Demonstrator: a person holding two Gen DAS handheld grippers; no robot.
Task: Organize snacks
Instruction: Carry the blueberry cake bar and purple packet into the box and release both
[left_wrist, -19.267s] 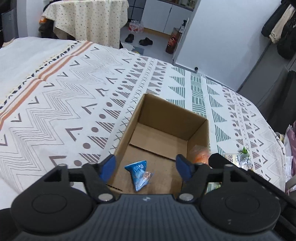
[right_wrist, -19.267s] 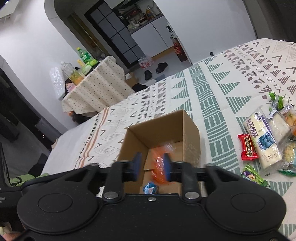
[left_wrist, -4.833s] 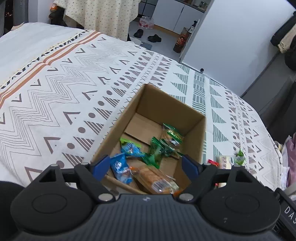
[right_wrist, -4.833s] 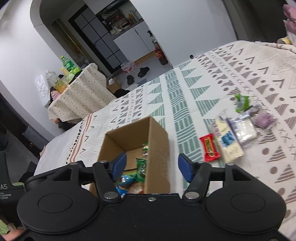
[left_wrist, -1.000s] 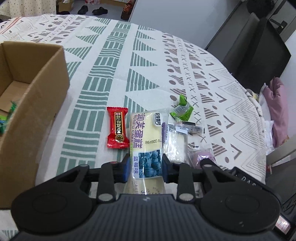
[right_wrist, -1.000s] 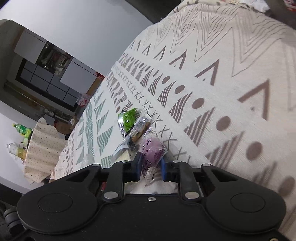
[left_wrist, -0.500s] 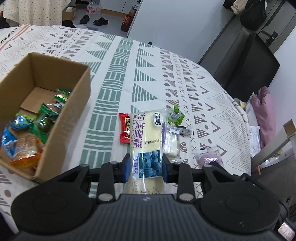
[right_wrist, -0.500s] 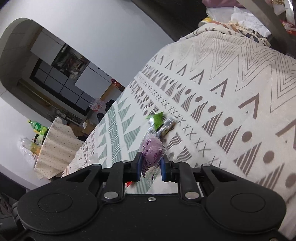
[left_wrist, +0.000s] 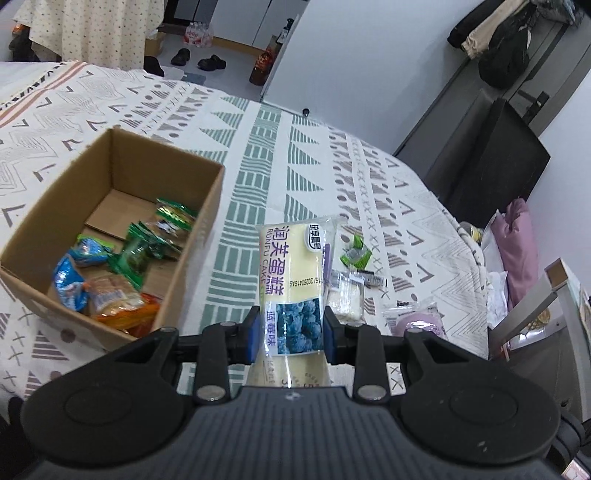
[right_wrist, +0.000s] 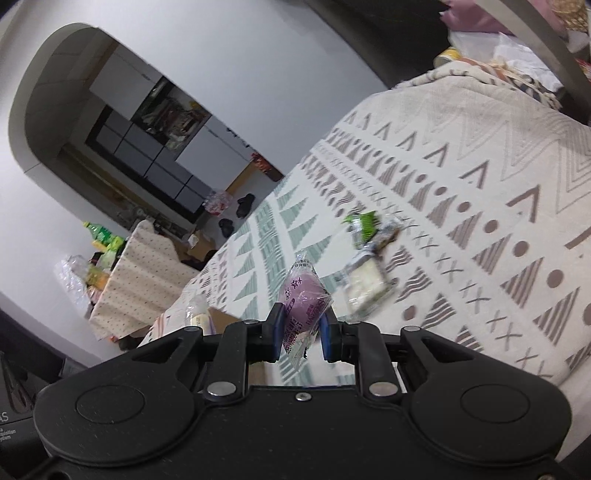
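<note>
Holding: your left gripper (left_wrist: 292, 334) has its jaws clamped on the blueberry cake pack (left_wrist: 293, 280); your right gripper (right_wrist: 300, 332) has its jaws pinching the purple snack (right_wrist: 303, 295).
Surface: bed with patterned bedspread (left_wrist: 258, 162); cardboard box (left_wrist: 199, 236) left of the cake, part-filled.
Room: white wall, shoes (left_wrist: 197, 59) on floor, draped table (right_wrist: 144, 273).
Change: half a second ago the red wrapper showed beside the cake; now hidden.
Writing: "RUNFU CAKE".
Loose: green packet (left_wrist: 355, 252), pale cake (left_wrist: 345, 295).
</note>
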